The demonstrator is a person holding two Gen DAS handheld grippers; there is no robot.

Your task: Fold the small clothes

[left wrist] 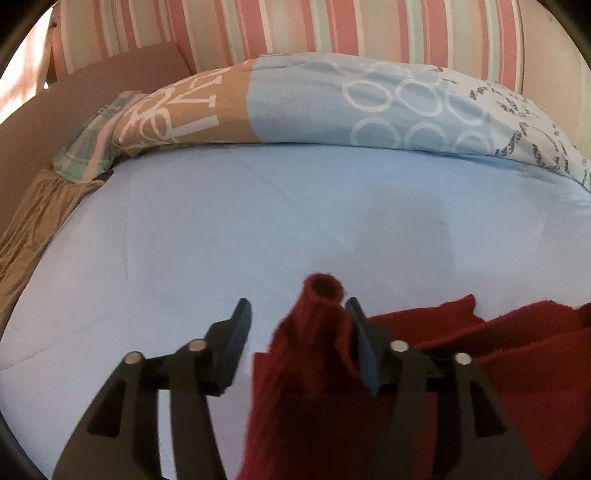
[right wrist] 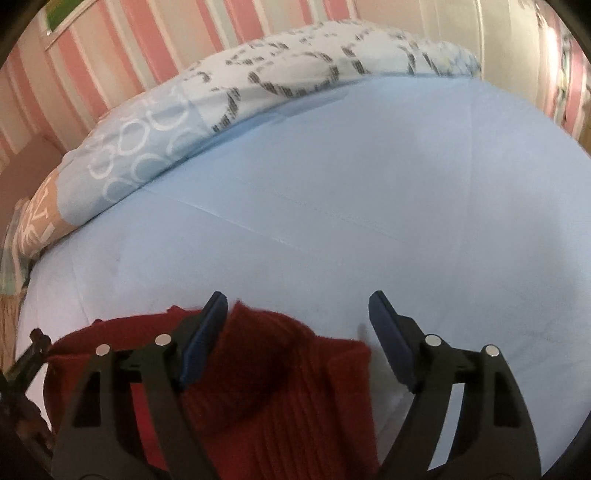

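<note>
The red garment (left wrist: 310,354) lies on the bed (left wrist: 258,221), on the light blue sheet, at the near edge of both views. In the left wrist view a rolled sleeve end with its round opening stands up between the jaws of the left gripper (left wrist: 297,314), leaning against the right-hand finger; the left-hand finger is apart from the cloth, with bare sheet between. The jaws are spread wide and released, pinching nothing. The rest of the garment spreads off to the right in flat folds.

In the right wrist view the garment (right wrist: 266,387) lies under and between the jaws of the right gripper (right wrist: 299,306), its ribbed knit reaching up beside the left-hand finger, which touches or overlaps the cloth. The right-hand finger stands over bare sheet, clear of the garment. These jaws are also wide apart, released, gripping nothing.

A patterned duvet (left wrist: 369,99) is bunched along the far side of the bed, against a striped wall (left wrist: 295,26).
</note>
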